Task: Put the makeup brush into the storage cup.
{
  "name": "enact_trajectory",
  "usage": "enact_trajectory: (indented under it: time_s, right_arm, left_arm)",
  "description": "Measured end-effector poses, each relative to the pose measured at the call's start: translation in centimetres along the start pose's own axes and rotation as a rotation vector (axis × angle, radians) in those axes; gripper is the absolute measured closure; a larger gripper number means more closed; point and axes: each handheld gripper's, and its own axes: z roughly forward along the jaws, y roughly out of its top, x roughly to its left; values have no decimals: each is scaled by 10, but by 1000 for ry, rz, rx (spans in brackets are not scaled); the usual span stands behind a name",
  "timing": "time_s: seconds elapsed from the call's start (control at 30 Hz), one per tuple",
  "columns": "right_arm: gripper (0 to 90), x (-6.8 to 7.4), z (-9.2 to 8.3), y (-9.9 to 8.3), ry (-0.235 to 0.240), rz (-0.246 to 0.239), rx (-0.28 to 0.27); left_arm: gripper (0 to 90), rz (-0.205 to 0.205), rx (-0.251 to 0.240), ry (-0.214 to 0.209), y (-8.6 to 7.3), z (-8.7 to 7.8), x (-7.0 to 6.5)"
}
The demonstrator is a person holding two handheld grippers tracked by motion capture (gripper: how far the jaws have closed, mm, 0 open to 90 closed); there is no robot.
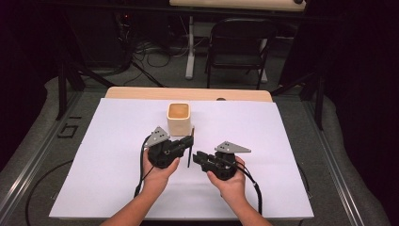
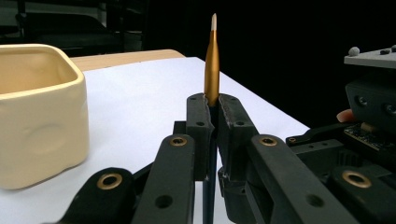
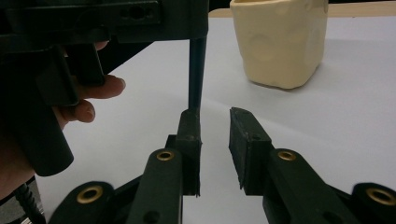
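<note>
I have the left hand-held gripper (image 2: 212, 116) clenched on a paintbrush (image 2: 212, 70), jaws pinching it just where the gold ferrule meets the dark handle, so the pale tip points up and the handle hangs down toward the white tabletop (image 1: 117, 188). Holding it near the ferrule keeps the brush upright and steady, which I judge is what I need to drop it handle-first into the cream square cup (image 1: 179, 118) standing just beyond the left gripper, near the far middle of the tabletop. In the high view the brush (image 1: 190, 151) sits between my two grippers, tilted only slightly. The right hand-held gripper (image 3: 215, 126) is released, its jaws parted with nothing between them; the dark handle (image 3: 196, 74) passes just behind its left jaw, and I can't tell whether it touches. I read that as the right side standing by in case the brush slips, while the left carries it.
</note>
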Motion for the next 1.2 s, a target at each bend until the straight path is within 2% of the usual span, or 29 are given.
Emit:
enact_trajectory:
  time_s: [0.2, 0.73, 1.2]
  right_arm:
    - [757, 1, 1, 0, 14, 14, 7]
    - [789, 2, 4, -1, 15, 23, 12]
    - [836, 1, 4, -1, 16, 37, 9]
  left_arm:
    - [839, -4, 0, -5, -2, 3, -2]
    - [839, -2, 7, -24, -5, 8, -9]
    - [839, -6, 9, -29, -7, 9, -10]
